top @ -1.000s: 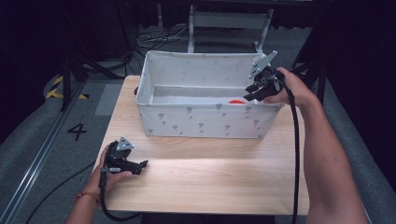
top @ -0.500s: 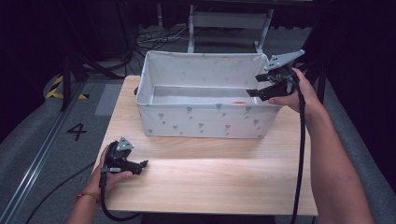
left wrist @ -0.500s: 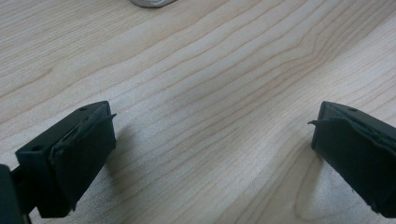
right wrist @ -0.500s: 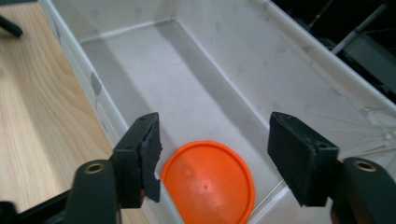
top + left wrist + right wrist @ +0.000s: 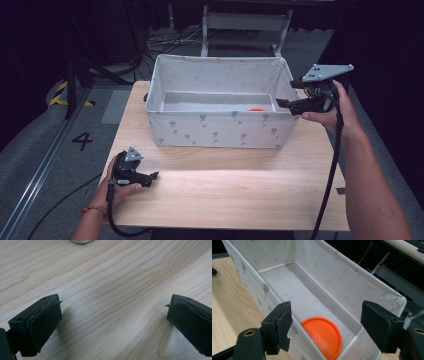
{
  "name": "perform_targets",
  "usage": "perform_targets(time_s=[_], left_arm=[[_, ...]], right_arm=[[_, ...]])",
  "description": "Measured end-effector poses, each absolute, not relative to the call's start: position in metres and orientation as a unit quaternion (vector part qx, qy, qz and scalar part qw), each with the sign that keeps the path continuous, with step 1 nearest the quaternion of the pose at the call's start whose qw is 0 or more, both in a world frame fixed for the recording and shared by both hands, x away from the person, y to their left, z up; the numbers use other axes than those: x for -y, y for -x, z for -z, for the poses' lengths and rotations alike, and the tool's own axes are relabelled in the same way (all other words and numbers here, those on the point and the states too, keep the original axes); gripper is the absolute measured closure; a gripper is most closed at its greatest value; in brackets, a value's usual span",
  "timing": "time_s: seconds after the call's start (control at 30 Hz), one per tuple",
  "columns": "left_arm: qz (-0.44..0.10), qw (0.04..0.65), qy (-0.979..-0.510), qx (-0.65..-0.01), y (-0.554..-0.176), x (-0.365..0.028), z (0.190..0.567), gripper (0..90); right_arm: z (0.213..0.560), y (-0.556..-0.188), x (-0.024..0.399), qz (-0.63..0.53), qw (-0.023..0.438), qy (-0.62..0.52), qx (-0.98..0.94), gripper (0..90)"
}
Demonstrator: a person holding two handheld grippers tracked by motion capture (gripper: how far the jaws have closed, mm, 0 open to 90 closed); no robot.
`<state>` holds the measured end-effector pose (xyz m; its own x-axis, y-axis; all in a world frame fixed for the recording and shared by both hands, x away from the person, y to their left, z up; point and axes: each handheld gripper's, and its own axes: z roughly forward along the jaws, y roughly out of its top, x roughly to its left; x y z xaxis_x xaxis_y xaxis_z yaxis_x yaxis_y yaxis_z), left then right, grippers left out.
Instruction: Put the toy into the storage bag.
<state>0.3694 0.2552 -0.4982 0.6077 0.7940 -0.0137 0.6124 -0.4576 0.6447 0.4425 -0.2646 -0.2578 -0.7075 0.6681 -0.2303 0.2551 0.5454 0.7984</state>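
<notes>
A white fabric bin [image 5: 220,127] with grey prints stands at the back of the wooden table [image 5: 235,195]. An orange disc [image 5: 322,336] lies flat on its floor at the right end, a sliver of the orange disc [image 5: 257,108] showing in the high view. My right gripper [image 5: 281,104] hovers at the bin's right end, just outside the rim; its jaws have just been opening and stand apart, empty, with the disc below them. My left gripper [image 5: 154,175] rests on the table's front left, open over bare wood.
A metal frame [image 5: 245,22] and cables [image 5: 165,42] lie on the floor behind the table. A grey round object's edge [image 5: 80,241] peeks in at the top of the left gripper view. Bare wood stretches between the bin and the front edge.
My right gripper has pulled back to the right, up and out of the bin, and its jaws have spread. The orange disc stays on the bin floor. The left hand has not moved.
</notes>
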Motion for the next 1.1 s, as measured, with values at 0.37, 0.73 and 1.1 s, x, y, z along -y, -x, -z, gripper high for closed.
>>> perform_targets(time_s=[0.37,0.73,1.1], left_arm=[[-0.146,0.310,-0.841,-0.419,-0.369,-0.255,0.498,0.1],[-0.145,0.310,-0.840,-0.422,-0.369,-0.255,0.498,0.2],[-0.146,0.310,-0.838,-0.424,-0.368,-0.254,0.498,0.3]], right_arm=[[0.261,-0.400,0.282,-0.405,0.315,-0.278,-0.812,19.5],[0.292,-0.368,0.294,-0.381,0.323,-0.274,-0.822,18.8],[0.355,-0.354,0.307,-0.342,0.307,-0.300,-0.836,19.4]])
